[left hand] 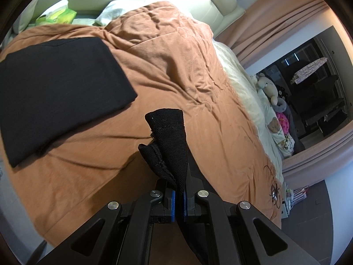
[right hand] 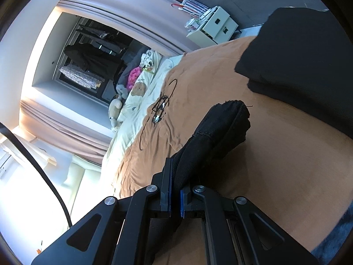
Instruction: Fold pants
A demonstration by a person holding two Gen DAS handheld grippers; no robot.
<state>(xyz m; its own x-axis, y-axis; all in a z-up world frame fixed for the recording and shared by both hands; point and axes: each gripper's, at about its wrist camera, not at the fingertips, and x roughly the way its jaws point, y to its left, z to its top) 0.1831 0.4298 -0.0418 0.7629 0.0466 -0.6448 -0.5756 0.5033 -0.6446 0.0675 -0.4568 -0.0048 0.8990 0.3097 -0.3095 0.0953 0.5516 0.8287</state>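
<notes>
Black pants lie on an orange bedspread (left hand: 167, 70). In the left wrist view their wide flat part (left hand: 59, 88) rests at the left, and a hemmed corner of the pants (left hand: 169, 141) sticks up between the blue pads of my left gripper (left hand: 179, 195), which is shut on it. In the right wrist view my right gripper (right hand: 175, 195) is shut on another bunched hem of the pants (right hand: 216, 134), lifted above the bedspread (right hand: 198, 81). More black cloth (right hand: 304, 61) fills the upper right there.
Cream bedding (left hand: 249, 92) with soft toys (left hand: 271, 88) runs along the bed's far side by pink curtains (left hand: 282, 22). A green pack (left hand: 59, 15) and a white pillow lie at the headboard. A white bedside box (right hand: 211, 26) with cables stands beyond the bed's corner.
</notes>
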